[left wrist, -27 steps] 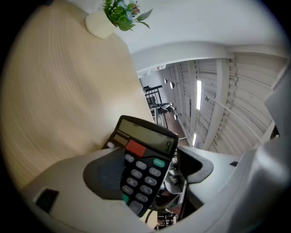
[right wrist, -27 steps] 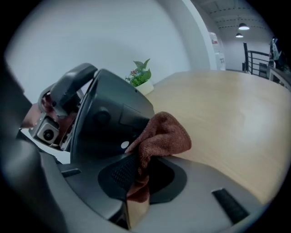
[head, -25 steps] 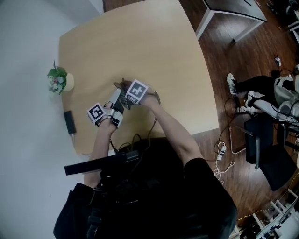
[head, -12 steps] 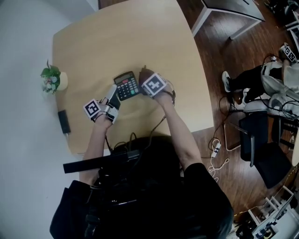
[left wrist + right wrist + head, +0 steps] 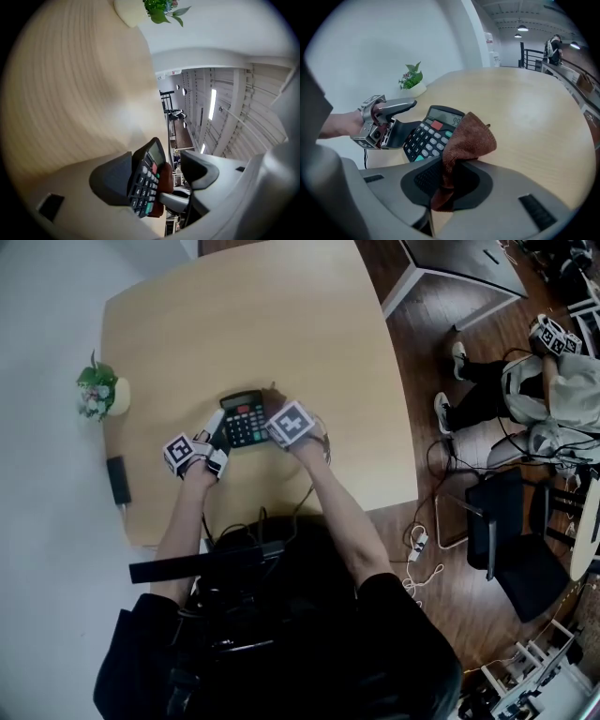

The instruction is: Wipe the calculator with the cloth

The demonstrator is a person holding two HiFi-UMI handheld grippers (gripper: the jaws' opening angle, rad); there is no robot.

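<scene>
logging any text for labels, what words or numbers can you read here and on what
"99": on the display of the calculator, right gripper view; any digits beside it are unclear.
Key labels on the calculator: too small and blurred to read.
Nothing else readable.

Soft, even indoor light washes the pale wooden table [image 5: 281,324], long ceiling strip lights [image 5: 212,104] glare white, and both gripper views bulge into black corners.
</scene>
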